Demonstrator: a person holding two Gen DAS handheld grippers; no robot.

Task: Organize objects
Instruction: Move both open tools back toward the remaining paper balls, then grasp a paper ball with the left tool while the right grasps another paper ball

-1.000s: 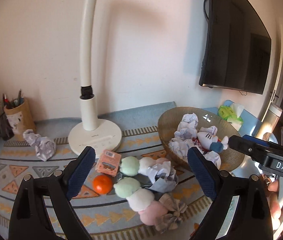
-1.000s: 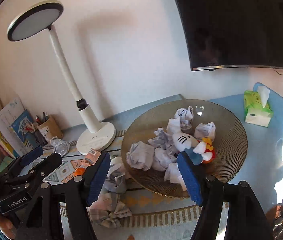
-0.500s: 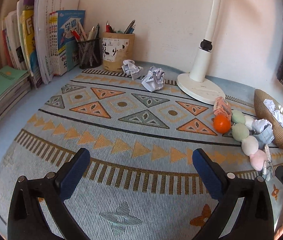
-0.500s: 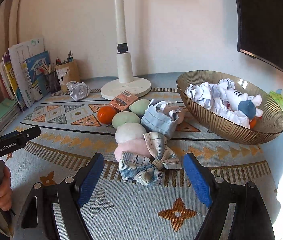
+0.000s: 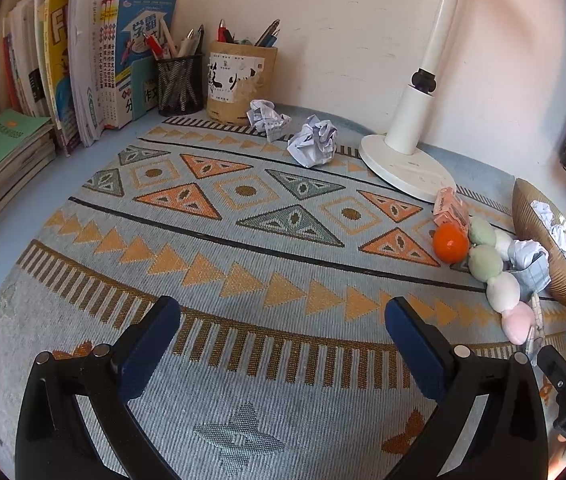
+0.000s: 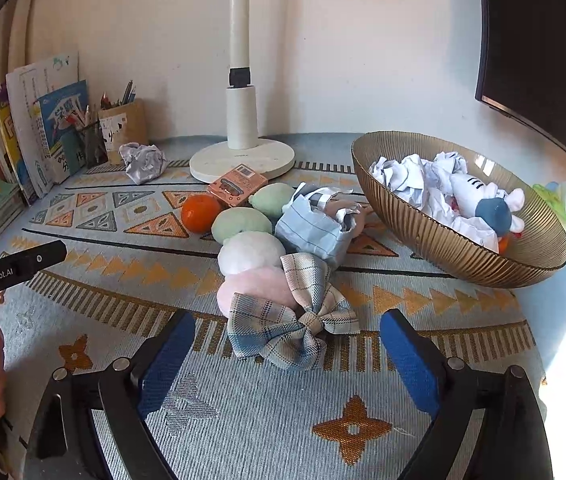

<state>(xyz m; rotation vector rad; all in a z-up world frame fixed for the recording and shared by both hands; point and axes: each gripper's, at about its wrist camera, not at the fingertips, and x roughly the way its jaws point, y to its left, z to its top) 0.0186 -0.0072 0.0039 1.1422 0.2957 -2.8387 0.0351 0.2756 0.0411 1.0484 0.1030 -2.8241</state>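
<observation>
A patterned blue-and-orange woven mat (image 6: 95,312) bears a ribbed amber bowl (image 6: 435,236) of crumpled paper. Left of the bowl, a plaid fabric bow (image 6: 295,320) lies before the right gripper (image 6: 287,350), whose jaws have just been opening, nothing between them. The left gripper (image 5: 283,338) gapes wide, empty.

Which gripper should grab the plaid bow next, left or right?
Right. The right gripper is open with the plaid bow just ahead between its fingers; the left gripper faces bare mat.

Left tool (image 5: 282,334) wide open, right tool (image 6: 287,342) just opening, both empty.
</observation>
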